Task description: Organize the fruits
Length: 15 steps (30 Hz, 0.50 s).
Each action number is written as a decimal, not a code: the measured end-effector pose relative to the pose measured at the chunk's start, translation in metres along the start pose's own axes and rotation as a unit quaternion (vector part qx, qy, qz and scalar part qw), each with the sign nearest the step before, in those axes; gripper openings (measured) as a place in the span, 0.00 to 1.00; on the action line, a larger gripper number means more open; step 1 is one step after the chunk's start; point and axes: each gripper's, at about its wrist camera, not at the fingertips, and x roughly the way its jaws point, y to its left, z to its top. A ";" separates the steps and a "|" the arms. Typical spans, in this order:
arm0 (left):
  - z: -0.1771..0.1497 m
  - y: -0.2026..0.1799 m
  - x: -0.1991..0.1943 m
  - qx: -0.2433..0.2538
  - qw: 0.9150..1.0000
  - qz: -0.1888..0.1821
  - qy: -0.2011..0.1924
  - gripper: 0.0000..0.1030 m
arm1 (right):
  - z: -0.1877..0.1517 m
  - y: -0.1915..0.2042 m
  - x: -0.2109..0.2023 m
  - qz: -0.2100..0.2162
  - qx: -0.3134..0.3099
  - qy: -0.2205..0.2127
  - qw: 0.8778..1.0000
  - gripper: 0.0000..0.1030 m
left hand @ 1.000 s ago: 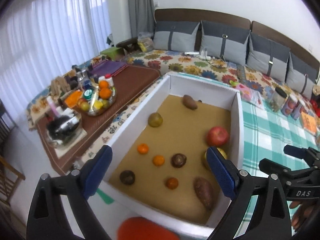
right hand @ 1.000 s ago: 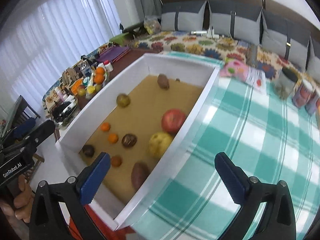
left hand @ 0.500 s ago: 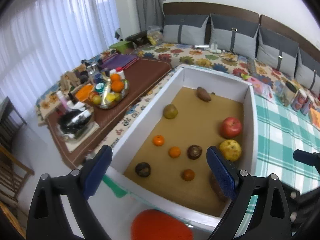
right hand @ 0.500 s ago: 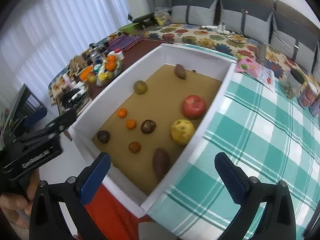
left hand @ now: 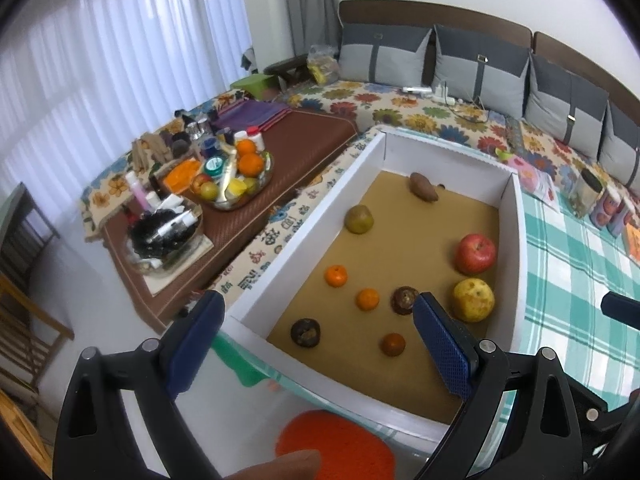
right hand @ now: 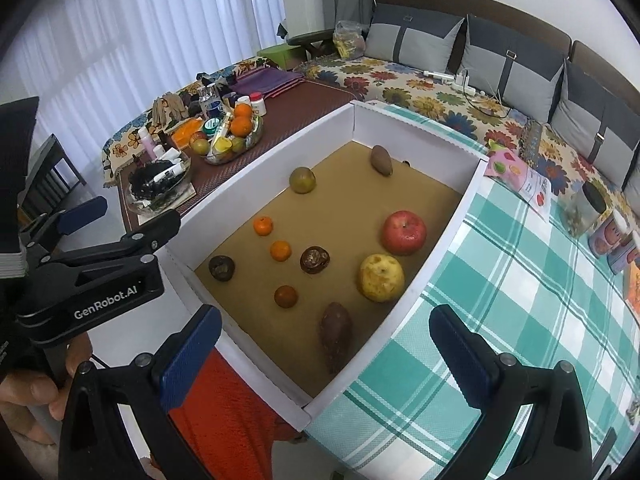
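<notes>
Sweet potato (right hand: 336, 336) lies lengthwise toward the box's (right hand: 436, 240) near corner; both hand-held grippers released.

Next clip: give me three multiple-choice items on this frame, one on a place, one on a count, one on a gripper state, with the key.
1. Where does the red apple lie?
A. In the white box, by its right wall
B. On the checked cloth
C. In the glass bowl

2. How many small bright orange citrus fruits lie in the box?
A. One
B. Two
C. Four

3. What is the state of the right gripper?
A. Shut on the apple
B. Shut and empty
C. Open and empty

Key: 1 A, it rests on the brown floor beside the wall. 2 B, one and another. 3 C, its blue pads stand wide apart with nothing between.
</notes>
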 end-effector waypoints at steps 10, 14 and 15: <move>0.001 -0.001 -0.004 0.008 1.000 0.008 -0.007 0.94 | 0.004 0.000 0.003 -0.013 -0.007 0.003 1.000 1.00; 0.000 -0.002 -0.001 0.005 1.000 0.007 0.001 0.94 | 0.005 0.000 0.004 -0.013 -0.007 0.003 1.000 1.00; 0.000 -0.001 -0.001 0.002 1.000 0.006 0.003 0.94 | 0.006 -0.001 0.004 -0.013 -0.007 0.002 1.000 1.00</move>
